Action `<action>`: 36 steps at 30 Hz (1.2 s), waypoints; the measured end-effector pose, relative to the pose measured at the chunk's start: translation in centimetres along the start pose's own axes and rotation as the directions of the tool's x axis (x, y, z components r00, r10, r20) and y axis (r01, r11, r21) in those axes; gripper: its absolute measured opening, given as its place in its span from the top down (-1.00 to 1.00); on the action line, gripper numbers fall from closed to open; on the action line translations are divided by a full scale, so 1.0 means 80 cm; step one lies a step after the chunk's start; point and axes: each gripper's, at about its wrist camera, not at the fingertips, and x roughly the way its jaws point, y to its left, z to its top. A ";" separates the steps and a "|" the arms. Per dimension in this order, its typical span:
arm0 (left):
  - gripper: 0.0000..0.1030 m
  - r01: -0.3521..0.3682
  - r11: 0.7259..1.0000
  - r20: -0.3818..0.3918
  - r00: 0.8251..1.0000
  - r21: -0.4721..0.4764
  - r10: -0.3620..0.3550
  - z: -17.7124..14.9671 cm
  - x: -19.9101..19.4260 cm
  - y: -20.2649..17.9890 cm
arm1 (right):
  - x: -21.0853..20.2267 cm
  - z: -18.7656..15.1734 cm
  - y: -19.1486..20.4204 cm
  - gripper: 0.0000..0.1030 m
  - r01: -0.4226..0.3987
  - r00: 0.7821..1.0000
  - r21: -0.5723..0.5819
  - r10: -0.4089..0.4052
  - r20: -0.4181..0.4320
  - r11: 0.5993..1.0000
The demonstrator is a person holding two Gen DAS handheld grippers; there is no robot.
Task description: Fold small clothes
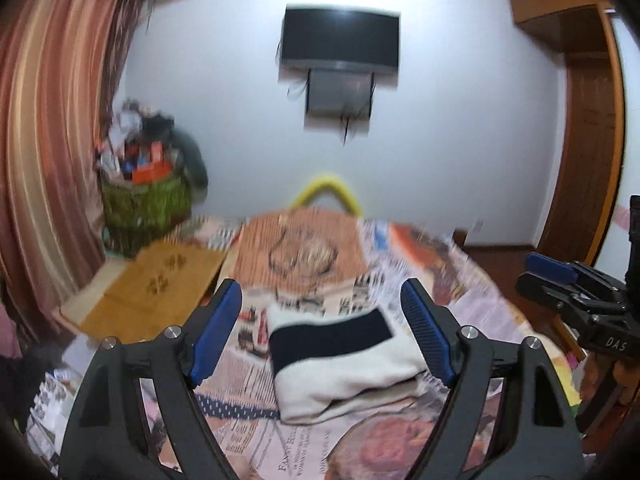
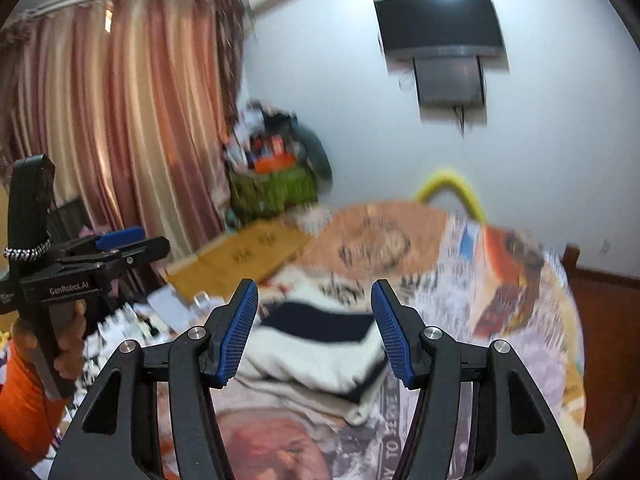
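A folded cream knit garment with a broad navy band point(image 1: 344, 368) lies in a compact stack on the round table covered in printed newspaper sheets point(image 1: 452, 276), on the table's near part. The band runs across its top layer, and further cream layers show beneath the front edge; in the right wrist view a navy edge also peeks from the lower layers point(image 2: 320, 356).

The left gripper point(image 1: 322, 332) hangs above the garment with its blue-padded jaws spread wide, one to each side of the stack and not touching it. The right gripper point(image 2: 314, 328) is held likewise over the same garment, jaws spread apart and holding nothing. Each gripper shows in the other's view off to the side of the garment, gripped by a hand on its black handle.

Beyond the garment, on the far part of the table, lies an orange-brown woven mat with a dark circular drawing point(image 1: 300, 248); motion blur makes its pattern hard to read. Left of the garment, past the table's edge, sits a flat brown cardboard piece with paw prints point(image 1: 160, 284), and further back a green basket heaped with boxes point(image 1: 144, 200) beside striped pink curtains point(image 2: 128, 120). A black wall-mounted television point(image 1: 340, 40) hangs above.
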 end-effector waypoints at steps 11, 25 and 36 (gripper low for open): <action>-0.75 -0.009 1.000 0.199 0.980 0.023 0.004 -0.006 -0.112 -0.034 | -0.082 0.000 0.049 -0.56 0.064 0.979 -0.019 -0.059 0.194 0.998; -1.00 -0.022 1.000 0.225 0.974 0.008 0.019 -0.026 -0.143 -0.039 | -0.094 -0.016 0.056 -0.99 0.116 0.975 0.004 -0.114 0.193 0.993; -1.00 -0.023 1.000 0.219 0.975 -0.006 0.024 -0.030 -0.137 -0.037 | -0.099 -0.022 0.058 -0.99 0.124 0.973 0.001 -0.122 0.194 0.992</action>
